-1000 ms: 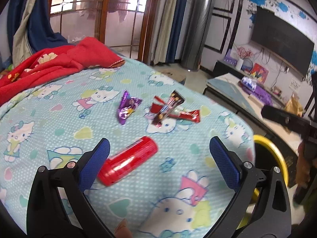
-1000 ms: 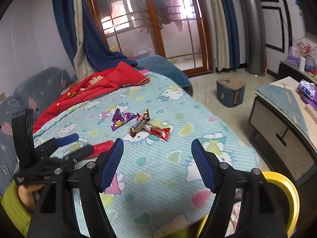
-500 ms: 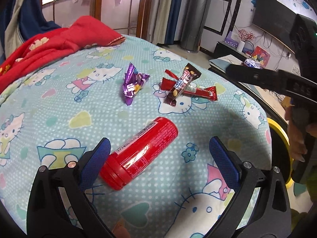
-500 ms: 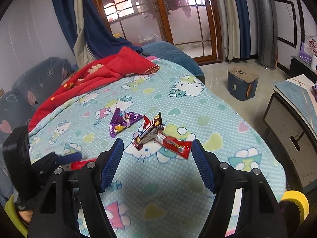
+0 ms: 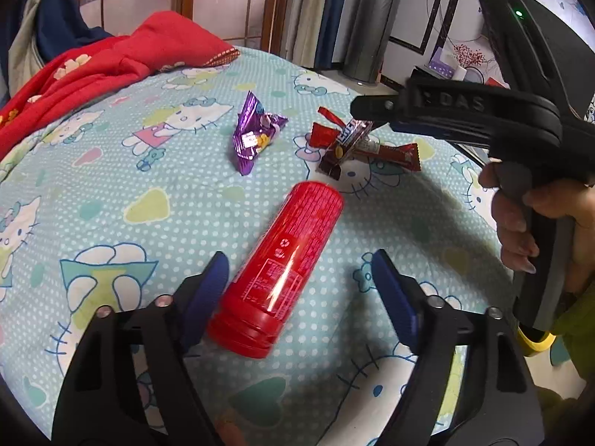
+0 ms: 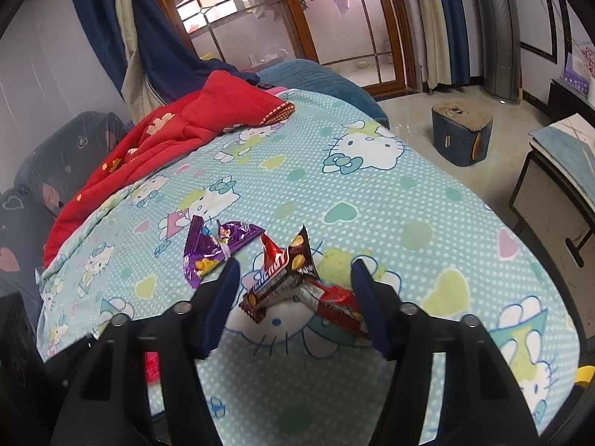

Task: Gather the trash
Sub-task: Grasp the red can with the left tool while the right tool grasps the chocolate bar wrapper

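Here, a bed sheet [image 5: 111, 204] printed with cartoon cats covers most of both views, with a red blanket [image 5: 111, 59] bunched at its far left side. On the sheet lies a red tube [image 5: 282, 267], capped end toward the left camera, tilted so its far end points up and right. The left gripper [image 5: 297, 286] sits low over it with jaws wide; the left finger [image 5: 208, 293] is just beside the tube's near end, the right finger well apart from it, and the tube is not clamped.

Beyond the tube, near the middle of the sheet, lie the wrappers: a purple wrapper [image 5: 253, 133] to the left, and beside it a dark candy bar wrapper [image 6: 282, 278] lying across a red wrapper [image 6: 334, 304]. The right gripper [image 6: 293, 297] hovers with jaws wide, its fingers to either side of the dark and red pair as seen from its own camera; whether they touch the sheet cannot be told. In the left view the right gripper's black body and the hand [image 5: 528, 223] on its handle reach in from the right, its tip above the dark wrapper. A yellow rim [image 5: 535, 342] shows at the bed's right edge.
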